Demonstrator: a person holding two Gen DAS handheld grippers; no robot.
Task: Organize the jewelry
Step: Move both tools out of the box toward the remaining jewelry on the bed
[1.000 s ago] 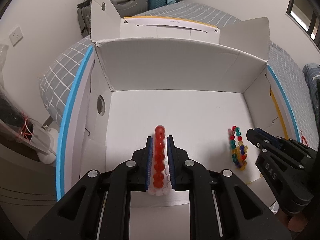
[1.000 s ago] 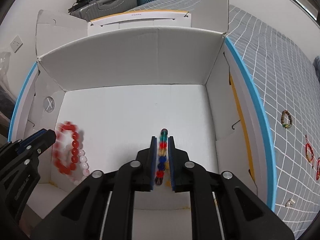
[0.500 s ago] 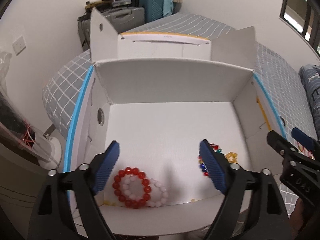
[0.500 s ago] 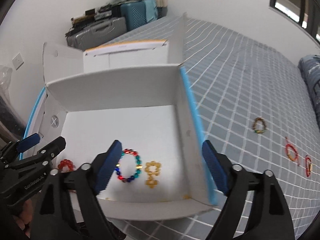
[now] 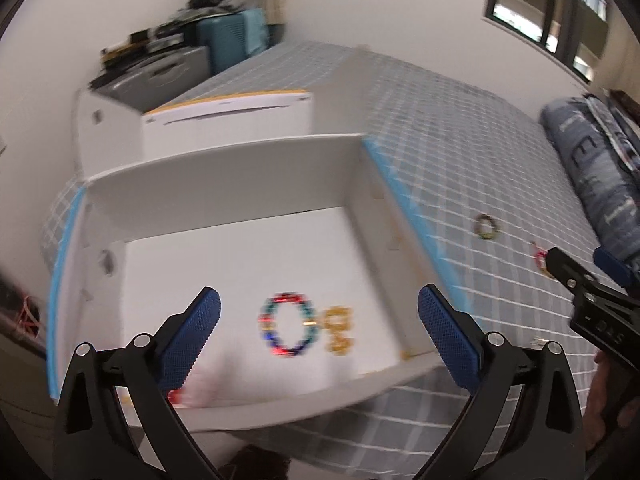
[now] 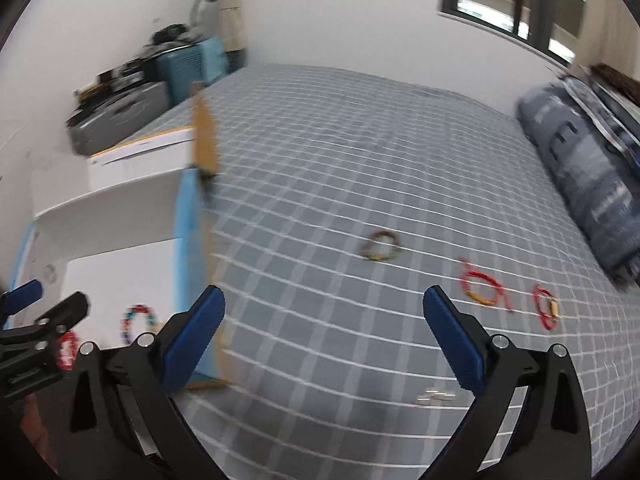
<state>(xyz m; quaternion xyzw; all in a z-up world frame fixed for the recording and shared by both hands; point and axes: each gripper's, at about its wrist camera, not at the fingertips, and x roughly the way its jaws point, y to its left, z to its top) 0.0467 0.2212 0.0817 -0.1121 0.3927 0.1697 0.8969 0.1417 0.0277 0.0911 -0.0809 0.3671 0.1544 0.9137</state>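
My left gripper (image 5: 319, 320) is open and empty above the front of the white cardboard box (image 5: 224, 168). Inside the box lie a multicoloured bead bracelet (image 5: 289, 330), a gold piece (image 5: 338, 329) and a blurred red and white bracelet (image 5: 188, 390). My right gripper (image 6: 324, 330) is open and empty over the grey checked bed (image 6: 360, 168). On the bed lie a brown bead bracelet (image 6: 380, 245), a red cord bracelet (image 6: 482, 288), another red one (image 6: 546, 307) and a small pale item (image 6: 434, 396).
The box's blue-edged right wall (image 6: 192, 248) stands left of my right gripper. A second white box (image 5: 224, 120) sits behind the first. Suitcases (image 6: 120, 116) stand by the far wall. A folded blue quilt (image 6: 580, 168) lies at the bed's right.
Both grippers opened and dropped their bracelets in the box. Both have since swung right, the right one out over the bed.
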